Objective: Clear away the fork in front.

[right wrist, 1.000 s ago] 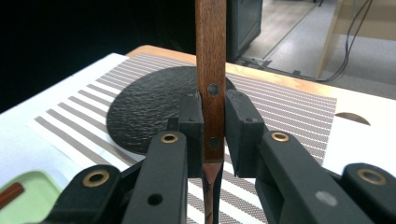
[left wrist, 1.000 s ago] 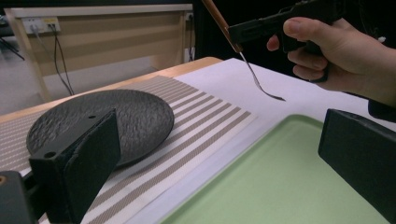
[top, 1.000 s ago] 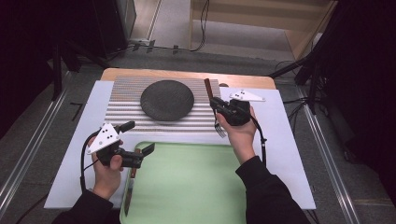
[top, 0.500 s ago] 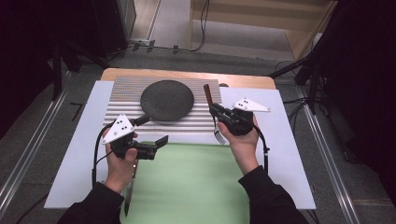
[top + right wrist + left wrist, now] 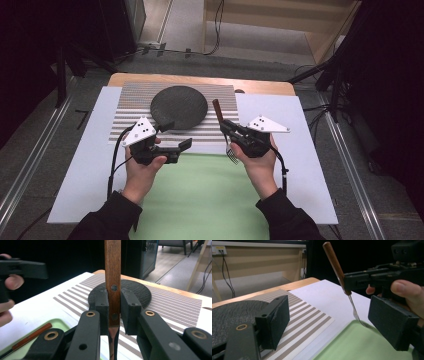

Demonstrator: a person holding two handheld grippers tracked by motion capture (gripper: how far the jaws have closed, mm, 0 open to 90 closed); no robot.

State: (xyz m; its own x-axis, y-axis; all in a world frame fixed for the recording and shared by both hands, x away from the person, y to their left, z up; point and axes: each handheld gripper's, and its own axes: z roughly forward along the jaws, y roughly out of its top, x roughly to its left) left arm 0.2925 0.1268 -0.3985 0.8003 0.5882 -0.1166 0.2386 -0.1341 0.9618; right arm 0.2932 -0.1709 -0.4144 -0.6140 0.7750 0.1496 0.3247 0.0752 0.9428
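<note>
Right hand-held gripper [image 5: 227, 131] clamps fork [image 5: 223, 129] (tines down); left one [image 5: 185, 145] empty.

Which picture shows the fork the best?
The left gripper view: the whole fork shows side-on, wooden handle to tines touching the green mat. The right gripper view shows just its handle clamped in the right gripper. The high view shows it small, partly hidden.

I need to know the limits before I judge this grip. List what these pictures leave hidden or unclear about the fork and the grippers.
- Fork: in the right gripper view its tines run off the bottom edge, behind the right gripper.
- Fork tines, high view: too small to count.
- Brown-handled utensil on the green mat: its working end is cut off by the frame edge in the right gripper view.
- Left gripper: nothing between its jaws, which have just been closing.
</note>
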